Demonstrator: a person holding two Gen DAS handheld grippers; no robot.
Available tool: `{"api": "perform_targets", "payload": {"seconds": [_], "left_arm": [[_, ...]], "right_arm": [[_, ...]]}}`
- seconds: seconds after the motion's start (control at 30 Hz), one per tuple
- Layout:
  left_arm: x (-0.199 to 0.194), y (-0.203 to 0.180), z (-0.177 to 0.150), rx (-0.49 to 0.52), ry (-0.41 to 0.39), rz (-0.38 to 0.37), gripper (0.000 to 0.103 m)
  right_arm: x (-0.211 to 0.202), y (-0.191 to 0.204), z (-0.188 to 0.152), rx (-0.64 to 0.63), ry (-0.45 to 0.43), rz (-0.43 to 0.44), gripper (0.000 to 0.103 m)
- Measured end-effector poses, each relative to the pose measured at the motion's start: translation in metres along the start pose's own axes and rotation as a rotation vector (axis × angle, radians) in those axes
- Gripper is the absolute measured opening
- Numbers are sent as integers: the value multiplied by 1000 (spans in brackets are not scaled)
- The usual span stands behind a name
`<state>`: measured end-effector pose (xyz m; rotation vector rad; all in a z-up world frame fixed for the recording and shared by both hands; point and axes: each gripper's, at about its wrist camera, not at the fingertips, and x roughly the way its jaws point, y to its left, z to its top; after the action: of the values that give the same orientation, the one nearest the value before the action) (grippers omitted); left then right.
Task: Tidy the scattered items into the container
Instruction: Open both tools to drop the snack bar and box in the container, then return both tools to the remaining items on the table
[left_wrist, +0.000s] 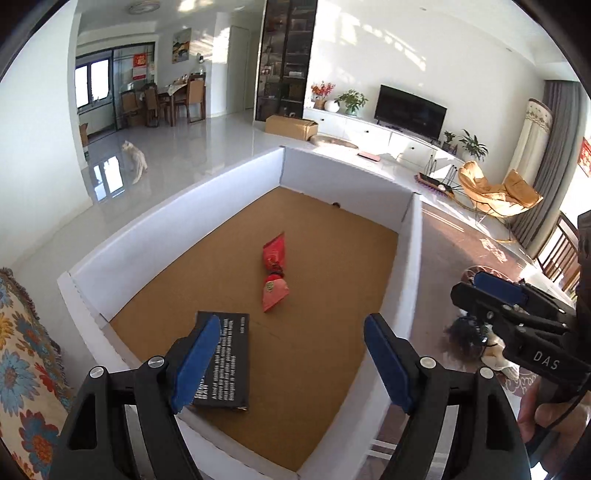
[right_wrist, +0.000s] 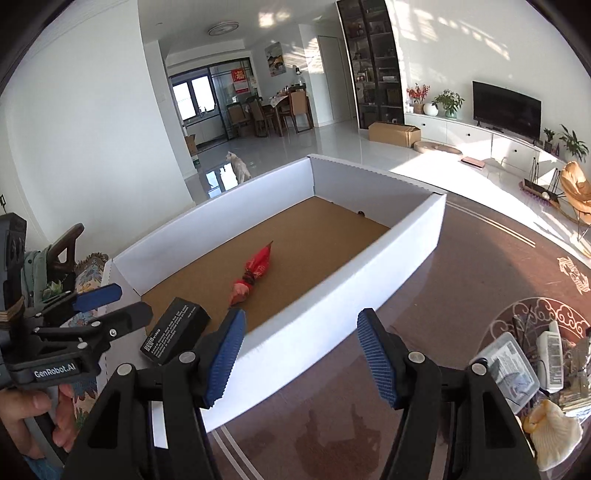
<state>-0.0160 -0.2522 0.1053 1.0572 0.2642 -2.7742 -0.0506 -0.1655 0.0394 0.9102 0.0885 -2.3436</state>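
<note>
The container is a white cardboard box (left_wrist: 166, 221) with a brown floor, seen from both wrists (right_wrist: 332, 295). On its floor lies a red twisted snack packet (left_wrist: 275, 271) (right_wrist: 253, 275). A black box with white print (left_wrist: 225, 363) (right_wrist: 175, 330) sits in the near-left corner. My left gripper (left_wrist: 291, 362) hangs open over the near part of the box, and its left pad (left_wrist: 195, 362) covers an edge of the black box without gripping it. My right gripper (right_wrist: 301, 360) is open and empty above the box's near wall. Each gripper also shows from the side in the other's view (left_wrist: 469, 291) (right_wrist: 122, 302).
On the brown patterned rug at the right lie several loose things: a clear plastic packet (right_wrist: 513, 365), a white bottle (right_wrist: 552, 354) and a cream shell-shaped object (right_wrist: 554, 432). A flowered cloth (left_wrist: 22, 350) lies left of the box. A cat (left_wrist: 135, 158) stands on the glossy floor behind.
</note>
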Motion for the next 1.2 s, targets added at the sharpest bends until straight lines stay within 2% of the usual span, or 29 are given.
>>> {"api": "perform_targets", "payload": {"seconds": [0.07,0.13,0.2,0.27,0.37,0.47,0.5,0.6,0.73,0.93,1.2], "left_arm": [[-10,-39,-9,58,2,-78,85],[-9,-79,-26,119,29,-147,99],[3,-119,-49,186,81,-188,100],[27,-157,-77,252,164,-220,100],[62,-202,-116,343,279,-207,99],[78,-232,-138,418,310,-155,99],[80,-236,-139,416,303,-162,101],[86,-242,-136,380,314,-158,103],[89,-245,-136,373,283,-160,103],[91,-247,-138,361,234,-163,103],[88,-245,-138,372,244,-170,103]], "right_arm": [[-31,-28,-27,16,-9,-51,64],[-64,-58,-60,38,-10,-117,64],[-95,-92,-99,75,4,-188,64],[-116,-129,-136,140,55,-259,64],[-140,-181,-188,240,127,-355,64],[-153,-211,-222,304,158,-421,64],[-156,-217,-228,322,156,-427,64],[-161,-218,-234,320,116,-442,65],[-154,-201,-229,269,148,-489,68],[-152,-200,-228,268,148,-481,71],[-152,-200,-228,268,148,-481,71]]}}
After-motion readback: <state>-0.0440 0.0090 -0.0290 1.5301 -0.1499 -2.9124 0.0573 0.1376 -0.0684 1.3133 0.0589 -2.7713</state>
